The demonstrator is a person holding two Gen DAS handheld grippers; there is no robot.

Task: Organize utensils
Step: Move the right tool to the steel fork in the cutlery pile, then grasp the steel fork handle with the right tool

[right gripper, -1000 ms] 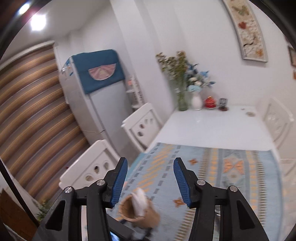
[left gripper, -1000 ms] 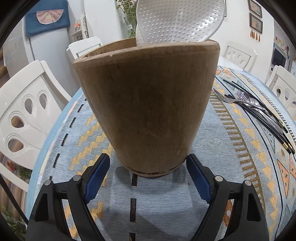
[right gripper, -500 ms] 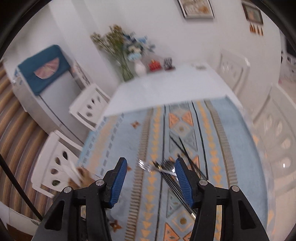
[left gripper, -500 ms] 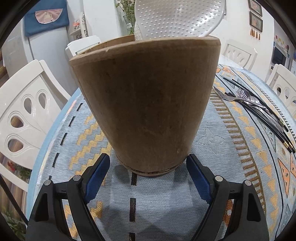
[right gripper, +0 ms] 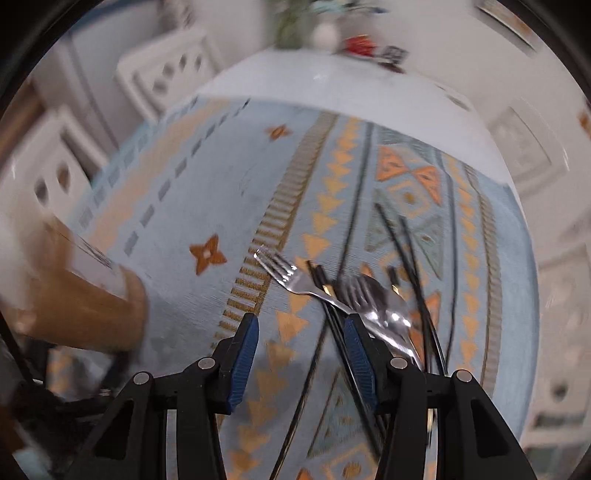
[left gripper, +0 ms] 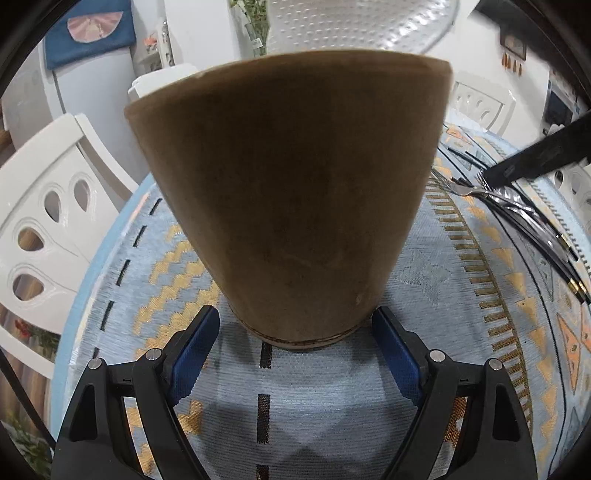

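A tall wooden utensil holder (left gripper: 295, 192) stands on the patterned tablecloth (left gripper: 424, 280), and my left gripper (left gripper: 293, 314) is shut on its base. A white perforated skimmer (left gripper: 354, 26) sticks out of its top. To the right lie silver forks (left gripper: 458, 190) and black chopsticks (left gripper: 546, 243). In the right wrist view my right gripper (right gripper: 301, 321) hangs low over the cloth, its jaws closing with nothing between the pads. A fork (right gripper: 288, 275), another fork and a spoon (right gripper: 376, 299) and chopsticks (right gripper: 406, 251) lie just ahead and right of it. The holder (right gripper: 85, 310) is blurred at left.
White chairs (left gripper: 48, 206) stand around the table. A vase of flowers and small ornaments (right gripper: 354, 40) sit at the far end on the bare white tabletop (right gripper: 314, 81). The right gripper's black body (left gripper: 535, 155) reaches in over the forks.
My right gripper has tipped downward and dropped close to the forks and chopsticks, now showing in the left wrist view. The holder leans a little more toward the left camera.
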